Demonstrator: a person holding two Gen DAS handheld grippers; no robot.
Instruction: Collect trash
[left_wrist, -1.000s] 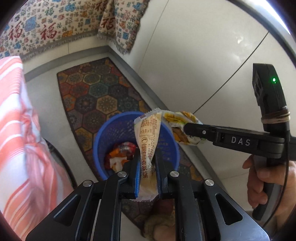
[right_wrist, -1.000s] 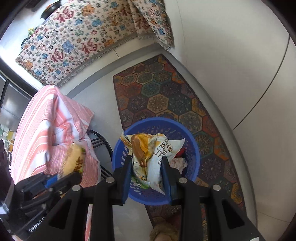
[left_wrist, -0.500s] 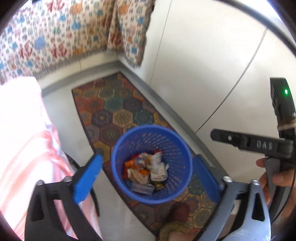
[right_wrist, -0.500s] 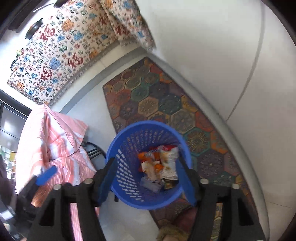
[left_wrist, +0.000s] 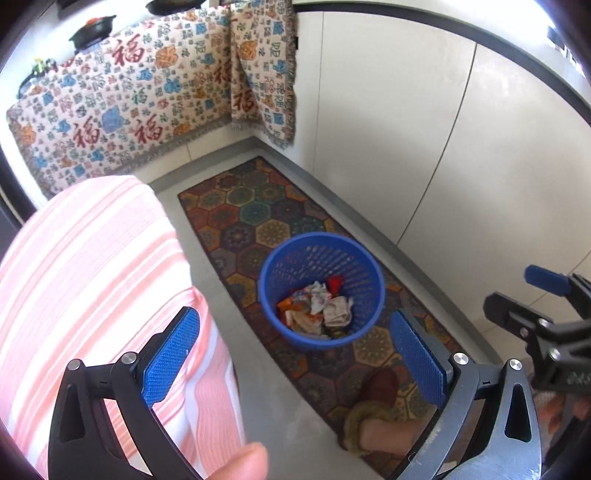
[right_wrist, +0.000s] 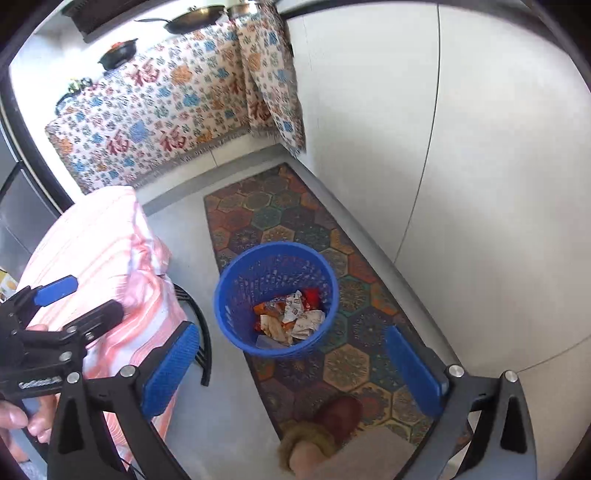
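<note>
A blue perforated trash basket stands on a patterned floor mat; it also shows in the right wrist view. Crumpled snack wrappers lie in its bottom, also seen in the right wrist view. My left gripper is wide open and empty, held above and in front of the basket. My right gripper is wide open and empty, also above the basket. The right gripper shows at the right edge of the left wrist view; the left gripper shows at the left of the right wrist view.
A hexagon-patterned mat runs along white cabinet doors. A table with a pink-striped cloth is at the left, with a black frame beside it. A patterned cloth hangs at the back. A slippered foot stands below.
Both grippers opened and let go of their snack wrappers, which dropped into the blue basket. Both grippers then rose and pulled back from the basket.
</note>
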